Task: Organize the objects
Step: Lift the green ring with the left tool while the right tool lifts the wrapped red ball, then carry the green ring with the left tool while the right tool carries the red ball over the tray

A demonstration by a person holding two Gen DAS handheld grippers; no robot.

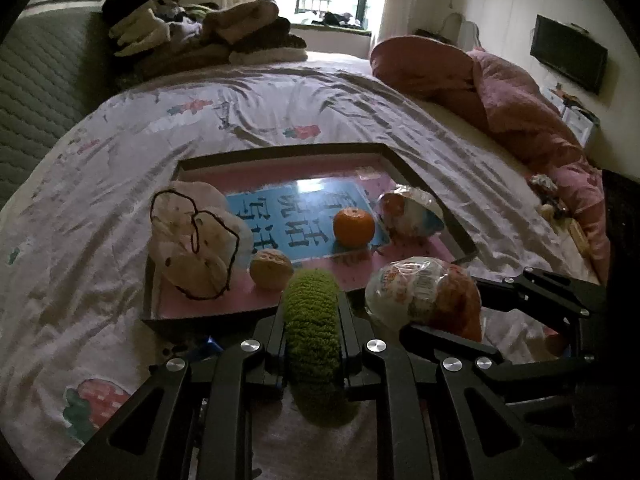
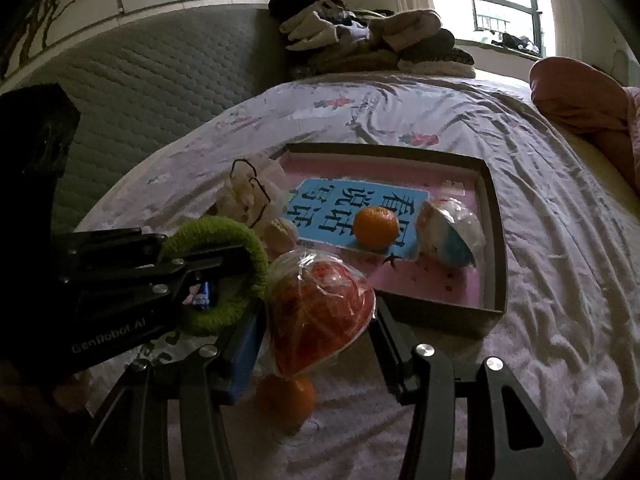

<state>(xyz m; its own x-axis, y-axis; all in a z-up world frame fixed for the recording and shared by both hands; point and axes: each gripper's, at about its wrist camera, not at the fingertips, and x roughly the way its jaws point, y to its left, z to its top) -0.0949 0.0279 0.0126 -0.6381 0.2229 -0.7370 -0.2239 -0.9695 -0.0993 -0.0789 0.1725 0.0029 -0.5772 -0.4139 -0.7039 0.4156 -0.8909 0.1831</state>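
Observation:
My left gripper is shut on a fuzzy green ring, held just in front of the dark-framed tray; it also shows in the right wrist view. My right gripper is shut on a red and white wrapped egg-shaped package, seen in the left wrist view at the tray's near right corner. In the tray lie an orange, a second wrapped package, a pale round ball and a white cloth pouch with dark cord.
Another orange lies on the bedsheet under the right gripper. A small blue wrapped item sits inside the ring's opening. Folded clothes are piled at the bed's far end. A pink quilt lies along the right.

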